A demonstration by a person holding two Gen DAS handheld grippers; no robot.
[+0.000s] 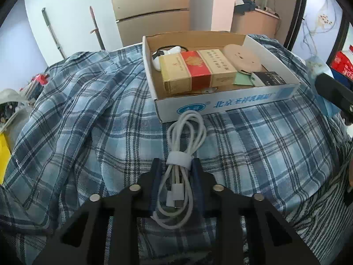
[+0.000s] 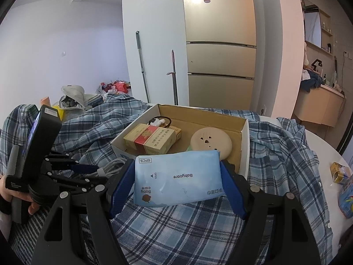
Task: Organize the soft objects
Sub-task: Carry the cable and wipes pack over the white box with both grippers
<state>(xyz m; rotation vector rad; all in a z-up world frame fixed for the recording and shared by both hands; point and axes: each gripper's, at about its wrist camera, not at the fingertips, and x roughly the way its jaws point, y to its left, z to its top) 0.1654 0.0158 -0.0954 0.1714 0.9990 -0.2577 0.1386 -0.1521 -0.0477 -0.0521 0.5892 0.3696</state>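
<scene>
My left gripper (image 1: pixel 176 165) is shut on a coiled white cable (image 1: pixel 183 145) bound with a grey strap, held just above the blue plaid shirt (image 1: pixel 88 110) in front of the cardboard box (image 1: pixel 225 103). It also shows at the left of the right wrist view (image 2: pixel 97 172). My right gripper (image 2: pixel 177 176) is shut on a light blue Babycare wipes pack (image 2: pixel 176 176), held near the box's (image 2: pixel 245 145) front edge. The box holds a gold and red carton (image 1: pixel 194 70), a round beige disc (image 2: pixel 210 143) and small items.
A fridge (image 2: pixel 220 55) and two mop handles (image 2: pixel 141 66) stand behind. Bags and clutter (image 2: pixel 72 97) lie at the left. A small gold box (image 2: pixel 338 172) and a colourful packet (image 2: pixel 347 201) sit on the white table at the right.
</scene>
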